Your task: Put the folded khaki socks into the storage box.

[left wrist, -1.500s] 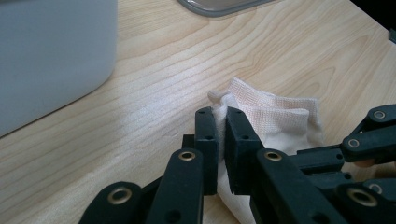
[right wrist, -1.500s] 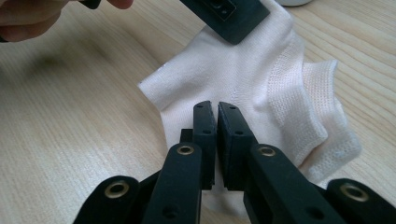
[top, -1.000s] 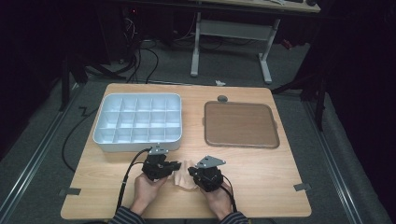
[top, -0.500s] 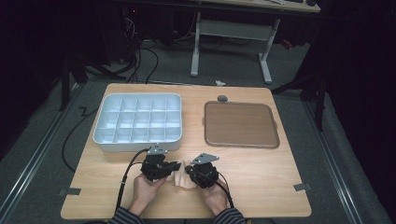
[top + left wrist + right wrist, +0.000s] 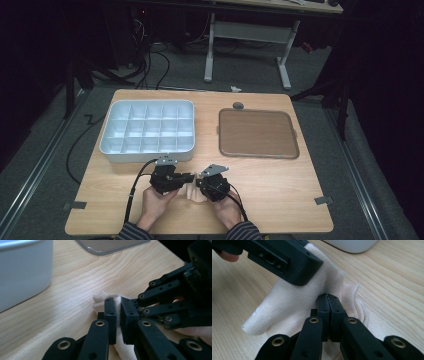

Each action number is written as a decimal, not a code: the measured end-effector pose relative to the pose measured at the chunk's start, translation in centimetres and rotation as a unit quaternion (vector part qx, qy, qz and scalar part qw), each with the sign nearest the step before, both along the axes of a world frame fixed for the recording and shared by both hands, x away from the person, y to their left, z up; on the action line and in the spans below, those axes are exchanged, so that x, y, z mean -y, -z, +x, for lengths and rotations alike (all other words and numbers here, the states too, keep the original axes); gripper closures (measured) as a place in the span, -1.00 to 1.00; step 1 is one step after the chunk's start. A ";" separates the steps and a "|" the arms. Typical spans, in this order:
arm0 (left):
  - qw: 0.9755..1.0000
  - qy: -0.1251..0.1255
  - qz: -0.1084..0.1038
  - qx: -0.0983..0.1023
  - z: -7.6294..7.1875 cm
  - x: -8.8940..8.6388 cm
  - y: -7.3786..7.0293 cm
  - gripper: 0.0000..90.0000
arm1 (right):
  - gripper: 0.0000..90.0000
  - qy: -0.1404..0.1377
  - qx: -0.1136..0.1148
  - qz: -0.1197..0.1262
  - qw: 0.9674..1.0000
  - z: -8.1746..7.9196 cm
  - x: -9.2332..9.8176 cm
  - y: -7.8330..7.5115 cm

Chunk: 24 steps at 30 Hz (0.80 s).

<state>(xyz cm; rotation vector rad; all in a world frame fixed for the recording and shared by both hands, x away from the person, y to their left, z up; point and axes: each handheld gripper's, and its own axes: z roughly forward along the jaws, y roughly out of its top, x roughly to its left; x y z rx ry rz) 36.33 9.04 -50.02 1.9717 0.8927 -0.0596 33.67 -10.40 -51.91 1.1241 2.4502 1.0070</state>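
Observation:
A small cream cloth (image 5: 196,193) lies bunched on the wooden table near its front edge, between the person's two hands. My left gripper (image 5: 118,302) is shut on a fold of the cloth (image 5: 102,296), which shows white between its pads. My right gripper (image 5: 328,297) is shut, its tips pinching the cloth (image 5: 294,305) close to a hemmed edge. In the high view the left gripper (image 5: 191,176) and the right gripper (image 5: 200,183) point at each other, tips almost touching. The left gripper's black jaw (image 5: 287,257) rests on top of the cloth.
A white tray (image 5: 147,151) with several compartments stands at the back left; its wall (image 5: 22,272) is close to the left gripper. A brown flat tray (image 5: 257,132) lies at the back right, with a small grey round piece (image 5: 238,105) behind it.
The right gripper has shifted a little to the left, closer to the left gripper. The left hand has kept still.

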 end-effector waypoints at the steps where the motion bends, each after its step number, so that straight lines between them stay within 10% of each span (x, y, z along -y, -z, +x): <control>1: 1.000 0.001 -0.006 -0.003 0.1 -0.1 0.0 0.89 | 0.99 -0.001 0.001 -0.001 1.000 0.0 -0.1 0.0; 24: 1.000 -0.016 0.022 0.009 0.2 0.2 -0.5 0.91 | 0.84 -0.021 0.020 0.021 0.999 -0.4 0.2 -1.0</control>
